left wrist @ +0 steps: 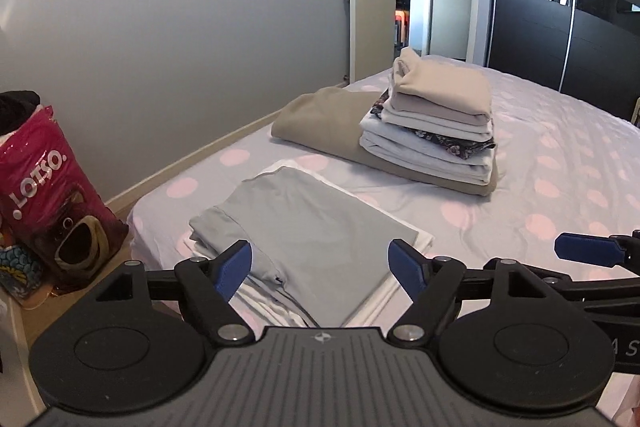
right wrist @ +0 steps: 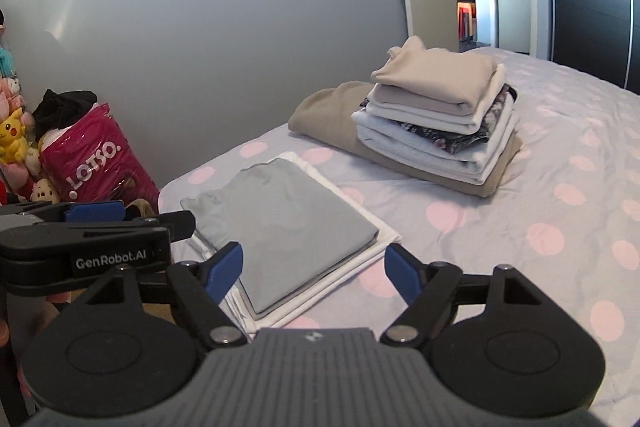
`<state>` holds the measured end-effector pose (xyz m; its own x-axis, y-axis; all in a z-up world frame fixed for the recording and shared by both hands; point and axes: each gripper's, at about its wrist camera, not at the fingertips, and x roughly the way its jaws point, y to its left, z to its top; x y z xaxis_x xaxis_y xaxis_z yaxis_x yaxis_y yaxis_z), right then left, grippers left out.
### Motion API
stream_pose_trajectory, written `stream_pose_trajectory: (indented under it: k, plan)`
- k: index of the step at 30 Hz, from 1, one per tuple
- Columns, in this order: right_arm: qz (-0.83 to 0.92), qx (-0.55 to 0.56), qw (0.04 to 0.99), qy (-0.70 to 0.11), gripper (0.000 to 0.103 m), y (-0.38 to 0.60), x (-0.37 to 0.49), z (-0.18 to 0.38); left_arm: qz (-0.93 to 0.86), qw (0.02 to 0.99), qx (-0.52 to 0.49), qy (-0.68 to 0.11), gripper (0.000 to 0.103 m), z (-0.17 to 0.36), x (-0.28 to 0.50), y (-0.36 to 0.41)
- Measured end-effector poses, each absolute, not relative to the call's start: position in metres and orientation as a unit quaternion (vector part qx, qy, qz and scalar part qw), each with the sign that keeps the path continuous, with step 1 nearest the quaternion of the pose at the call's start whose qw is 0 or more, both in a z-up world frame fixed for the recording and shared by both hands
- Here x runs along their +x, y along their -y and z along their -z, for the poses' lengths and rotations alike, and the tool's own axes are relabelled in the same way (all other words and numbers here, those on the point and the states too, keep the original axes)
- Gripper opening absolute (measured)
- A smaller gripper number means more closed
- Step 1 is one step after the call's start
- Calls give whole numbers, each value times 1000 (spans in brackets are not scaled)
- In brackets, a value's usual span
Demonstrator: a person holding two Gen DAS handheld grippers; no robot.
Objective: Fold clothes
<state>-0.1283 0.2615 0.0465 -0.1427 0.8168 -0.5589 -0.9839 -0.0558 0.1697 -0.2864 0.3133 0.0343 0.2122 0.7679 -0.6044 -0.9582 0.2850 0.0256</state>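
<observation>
The bed (left wrist: 540, 155), covered by a pale sheet with pink dots, is occupying most of both views. Toward its far side, a beige blanket (left wrist: 320, 119) is lying flat and is carrying a stack of folded clothes (left wrist: 436, 119), with a beige garment on top and white and dark floral pieces beneath.

Near the close edge of the bed, a grey folded garment (left wrist: 312, 239) is resting on a white folded garment (right wrist: 360, 247), whose edges are showing around it. Both pieces are lying flat and well apart from the stack.

On the floor beside the bed, a pink bag (right wrist: 96, 167) marked LOTSO is standing against the grey wall (left wrist: 160, 27). Plush toys (right wrist: 16, 139) are sitting just beside it in the right wrist view.

The left gripper (left wrist: 320, 267) is hovering over the grey folded garment with its jaws spread apart; nothing is between the blue pads. The right gripper (right wrist: 314, 273) is hovering over the near edge of the same pile, jaws likewise spread and gripping nothing. The two grippers are positioned side by side.
</observation>
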Motion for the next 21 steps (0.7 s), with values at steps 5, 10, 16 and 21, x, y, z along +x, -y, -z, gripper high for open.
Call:
stream_pose_trajectory:
  k: [5,10,16,21]
  plan:
    - [-704,-155,640,-265,84,-247,-127,-45,-564,756,-209,-258,75,-27,-291,-307]
    - [-695,-164,642,-279,84,-240,-126,-33,-565,750,-228,-257,76,-13,-296,-298]
    - [-688,-166,643,-292,84,-231,-126,-20,-576,738,-225,-271,77,1,-295,-285]
    - [-690,-167,642,-291,84,-226,-127,-18,-580,736,-218,-273,77,0,-294,-278]
